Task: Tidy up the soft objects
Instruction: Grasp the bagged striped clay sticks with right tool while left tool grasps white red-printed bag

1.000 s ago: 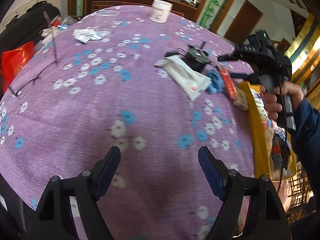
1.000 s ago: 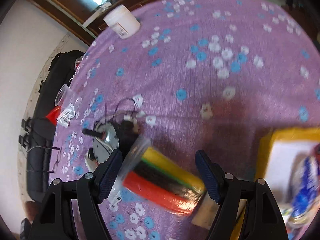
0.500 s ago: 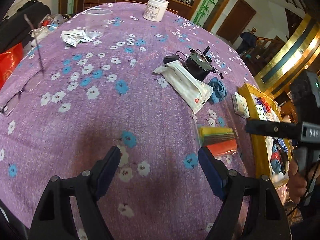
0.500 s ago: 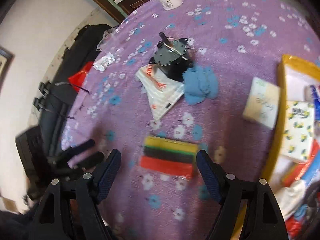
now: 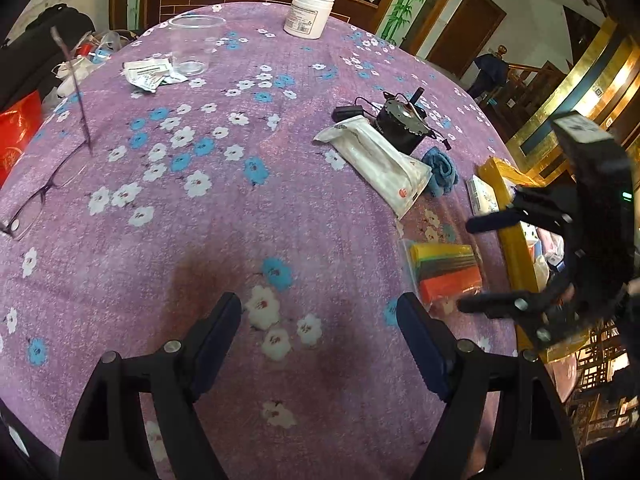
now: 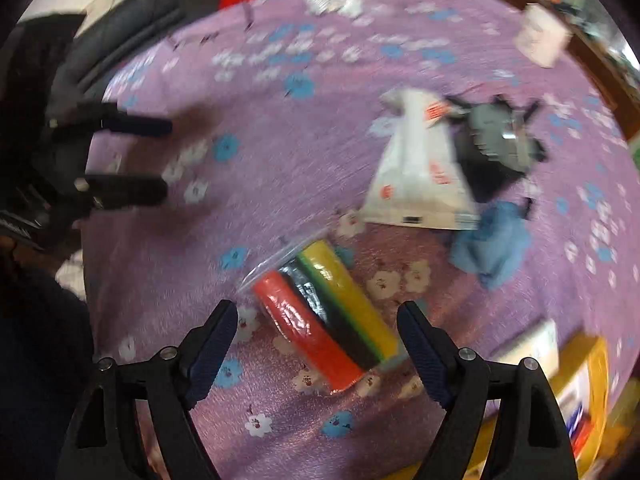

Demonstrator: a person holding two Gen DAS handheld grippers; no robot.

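Clear bag of red, black, yellow sponge strips (image 6: 326,316) lying on purple floral tablecloth (image 5: 224,216), between jaws, untouched | right gripper (image 6: 316,336) spread, just widened | left gripper (image 5: 320,332) spread, empty

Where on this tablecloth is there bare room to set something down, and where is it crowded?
Free: the wide stretch of tablecloth between the glasses, the white packet and the left tongs. Also free between the clear cup and the white jar. Crowded: around the motor, blue cloth, sponge pack and yellow box.
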